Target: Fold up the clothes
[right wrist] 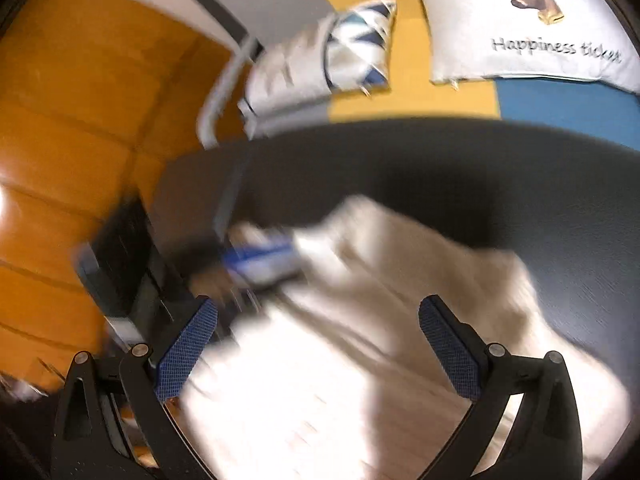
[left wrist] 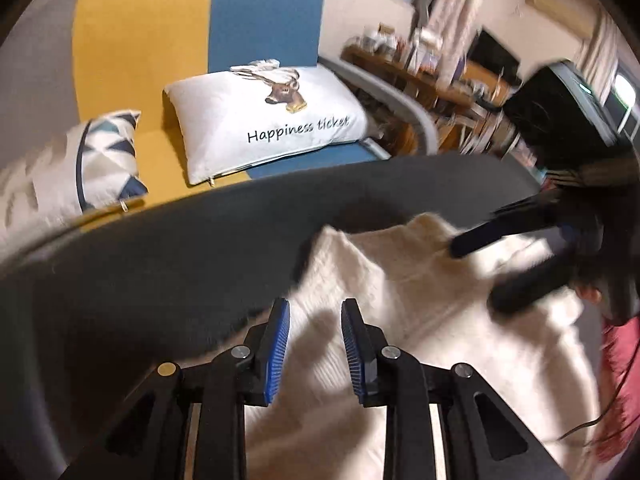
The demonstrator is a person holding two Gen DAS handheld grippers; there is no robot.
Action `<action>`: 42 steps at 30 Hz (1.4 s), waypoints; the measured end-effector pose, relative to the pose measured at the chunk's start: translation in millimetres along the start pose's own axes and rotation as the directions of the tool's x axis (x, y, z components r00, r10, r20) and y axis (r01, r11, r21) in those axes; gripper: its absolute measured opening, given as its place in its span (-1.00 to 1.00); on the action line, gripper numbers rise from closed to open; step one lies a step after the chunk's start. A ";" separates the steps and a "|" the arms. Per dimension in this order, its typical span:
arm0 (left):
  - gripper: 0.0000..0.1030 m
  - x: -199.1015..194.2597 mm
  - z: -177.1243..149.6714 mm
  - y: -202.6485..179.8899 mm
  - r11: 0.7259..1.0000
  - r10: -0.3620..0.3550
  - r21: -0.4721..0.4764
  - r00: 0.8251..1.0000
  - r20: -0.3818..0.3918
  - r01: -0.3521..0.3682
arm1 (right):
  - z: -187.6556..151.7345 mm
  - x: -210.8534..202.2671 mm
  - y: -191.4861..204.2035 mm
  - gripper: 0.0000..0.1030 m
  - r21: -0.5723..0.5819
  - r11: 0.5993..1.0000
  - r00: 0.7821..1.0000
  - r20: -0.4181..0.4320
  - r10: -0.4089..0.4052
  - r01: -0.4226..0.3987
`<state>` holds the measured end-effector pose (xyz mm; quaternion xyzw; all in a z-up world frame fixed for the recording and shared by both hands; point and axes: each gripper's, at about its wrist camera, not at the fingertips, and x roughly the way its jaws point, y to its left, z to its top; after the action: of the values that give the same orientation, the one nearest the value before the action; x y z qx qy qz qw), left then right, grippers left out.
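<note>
A cream knit garment (left wrist: 400, 300) lies rumpled on the dark round table (left wrist: 180, 260). My left gripper (left wrist: 316, 316) hovers over the garment's left part, its blue pads (left wrist: 278, 336) apart with nothing between them. My right gripper (left wrist: 496, 268) comes in from the right over the garment's far edge, blurred and open. In the right wrist view, my right gripper (right wrist: 320, 312) stands wide open above the cream garment (right wrist: 400, 300). The left gripper (right wrist: 264, 258) shows there as a blue blur at the cloth's left edge.
Behind the table is a yellow and blue sofa (left wrist: 140, 60) with a white deer pillow (left wrist: 264, 120) and a triangle-pattern pillow (left wrist: 108, 156). A cluttered wooden shelf (left wrist: 420, 76) stands at the back right. An orange wood floor (right wrist: 72, 140) lies left of the table (right wrist: 560, 200).
</note>
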<state>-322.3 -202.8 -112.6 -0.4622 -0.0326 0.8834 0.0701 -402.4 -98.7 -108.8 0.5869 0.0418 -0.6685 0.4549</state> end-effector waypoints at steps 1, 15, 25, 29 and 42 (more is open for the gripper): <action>-0.48 4.7 1.9 -4.4 0.999 0.043 0.029 0.999 -0.011 -0.042 | -7.0 0.2 -1.8 1.00 -0.026 0.998 0.998 -0.011 -0.059 0.059; -0.47 11.3 -0.2 -11.4 0.994 0.068 0.084 0.998 -0.012 -0.067 | -33.2 0.9 -11.4 0.99 -0.105 0.985 0.991 0.011 -0.134 0.134; -0.38 14.9 -7.5 -0.5 1.000 -0.002 0.018 1.000 0.011 0.002 | -36.0 0.9 -14.7 1.00 -0.100 0.995 0.998 0.058 -0.019 0.025; -0.42 3.4 -6.1 5.2 0.998 -0.027 -0.049 0.999 0.017 0.028 | -49.1 -4.8 -3.1 0.98 -0.102 0.992 0.995 0.069 -0.067 0.074; -0.40 -18.9 -48.4 4.5 0.995 -0.007 -0.097 1.000 0.029 0.010 | -94.2 -10.5 24.3 0.78 -0.124 0.939 0.944 0.119 -0.307 0.321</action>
<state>-272.4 -210.5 -125.3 -0.4522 -0.0785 0.8870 0.0509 -317.2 -51.5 -117.5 0.5054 0.1598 -0.7558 0.3845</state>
